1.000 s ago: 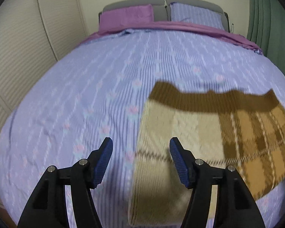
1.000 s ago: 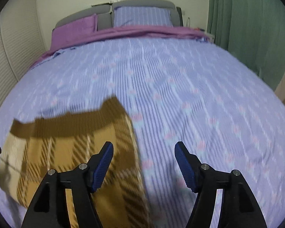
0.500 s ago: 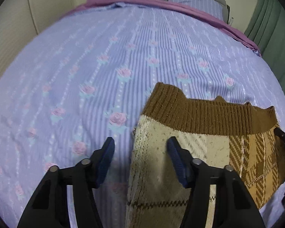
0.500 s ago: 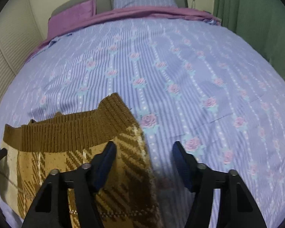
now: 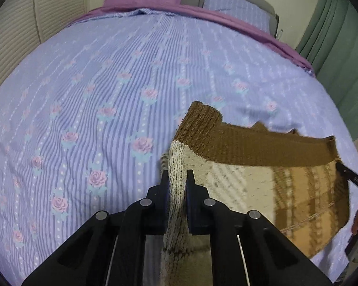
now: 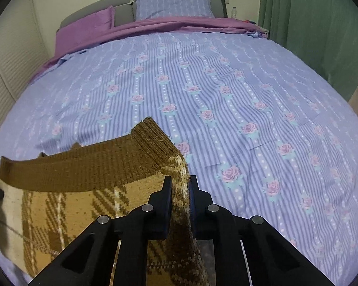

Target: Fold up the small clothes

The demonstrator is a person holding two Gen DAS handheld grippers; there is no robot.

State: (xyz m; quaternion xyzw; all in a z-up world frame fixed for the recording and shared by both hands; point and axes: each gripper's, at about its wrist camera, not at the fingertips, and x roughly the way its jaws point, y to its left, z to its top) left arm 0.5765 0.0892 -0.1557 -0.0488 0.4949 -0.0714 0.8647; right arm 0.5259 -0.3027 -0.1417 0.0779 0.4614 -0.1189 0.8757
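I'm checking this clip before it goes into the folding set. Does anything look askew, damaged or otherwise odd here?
Nothing stands out. The left gripper and right gripper each pinch a side edge of the plaid knit garment just below its brown ribbed band. The bedspread shows only mild creases.

Ahead of both grippers, the bedspread (image 6: 226, 90) was seen lying open up to the pillows (image 6: 174, 6) and headboard (image 6: 95, 12). Passage was bounded by a curtain (image 6: 310, 28) on the right and a slatted wall (image 5: 16, 23) on the left.
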